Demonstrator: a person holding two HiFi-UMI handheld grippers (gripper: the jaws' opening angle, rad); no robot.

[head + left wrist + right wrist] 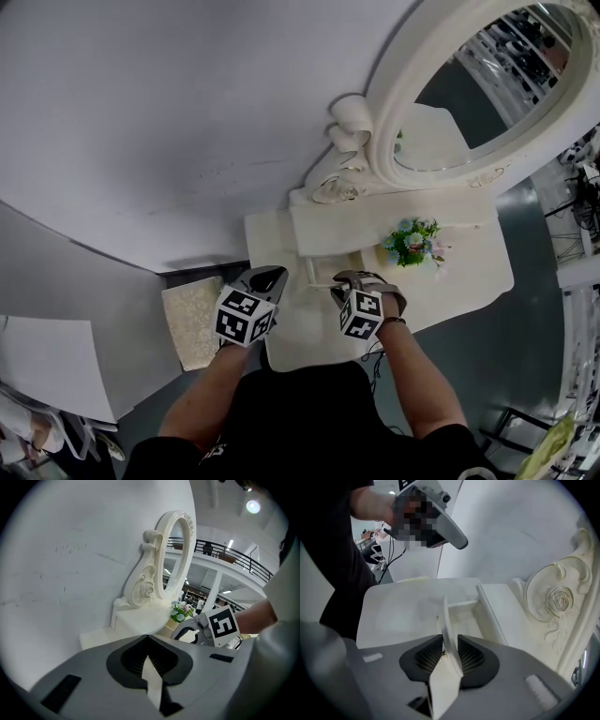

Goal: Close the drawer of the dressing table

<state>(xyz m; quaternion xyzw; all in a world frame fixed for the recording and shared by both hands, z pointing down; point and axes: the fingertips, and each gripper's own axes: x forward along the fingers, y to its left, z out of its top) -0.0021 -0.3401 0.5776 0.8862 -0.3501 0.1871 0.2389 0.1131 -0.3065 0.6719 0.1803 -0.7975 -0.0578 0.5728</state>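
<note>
Right gripper (449, 641) nearest: its 2 pads look clenched on a thin upright wall of the drawer (444, 613). That drawer stands pulled out from the dressing table (398, 606), its inside stretching ahead and to the right of the jaws. Judged: light painted wood, stiff, slick-faced, likely slides easily. Best pushed squarely on the front and gently, so it does not skew and jam. Its inside looks bare, as far as visible. Left gripper (147, 638) is closed on nothing, with the table beyond its jaws.
</note>
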